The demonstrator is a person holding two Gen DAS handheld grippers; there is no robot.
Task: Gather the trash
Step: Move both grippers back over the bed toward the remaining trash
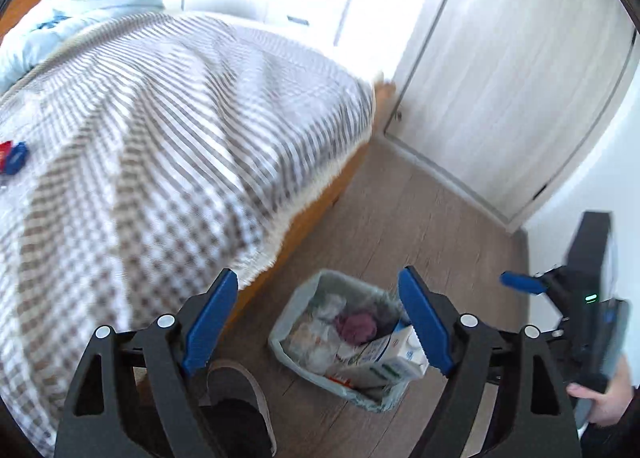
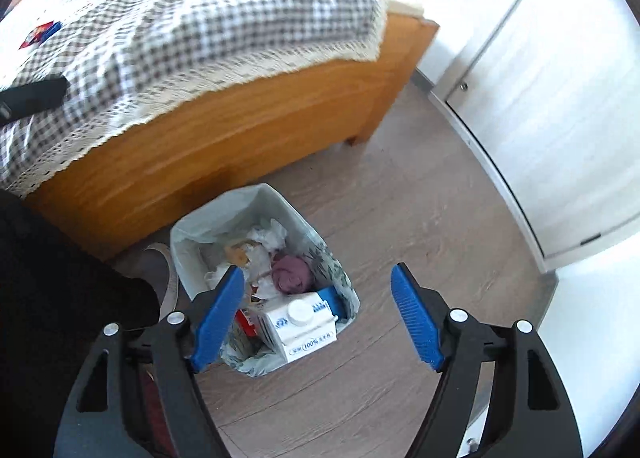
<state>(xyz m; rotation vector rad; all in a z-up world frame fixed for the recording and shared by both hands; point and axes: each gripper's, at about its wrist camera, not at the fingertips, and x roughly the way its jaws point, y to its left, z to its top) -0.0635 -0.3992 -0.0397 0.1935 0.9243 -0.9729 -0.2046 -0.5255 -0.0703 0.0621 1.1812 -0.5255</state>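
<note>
Two sets of fingers, both mine, both spread wide with nothing between them. My left gripper (image 1: 318, 322) and right gripper (image 2: 318, 316) each look steeply down at the bin (image 2: 181, 236), which stands on the floor (image 2: 420, 217) just beside the near side of the bed (image 2: 224, 145).

Inside the bin lies a white carton (image 2: 298, 328), tipped on its side at the near right corner, with crumpled paper (image 2: 268, 238) and a purple wad (image 2: 290, 272) farther in. Nothing there needs lifting, I judge; it already holds its share.

What remains is on the bed. A small red and blue wrapper (image 1: 12, 157) lies on the checked cover (image 1: 160, 129), far to the left in both views, well apart from the bin and up at mattress height. From my left gripper it sits off the left edge of the view; from my right it is farther left still, with the dark tip of the other gripper in between. So my left hand looks the nearer one. The wrapper's long axis I cannot tell; it is small and blurred.

The coming move, as I judge it, is a swing left and away from the bin, over the cover, to bring open fingers down around that wrapper. The soft cover may bunch up with it.
</note>
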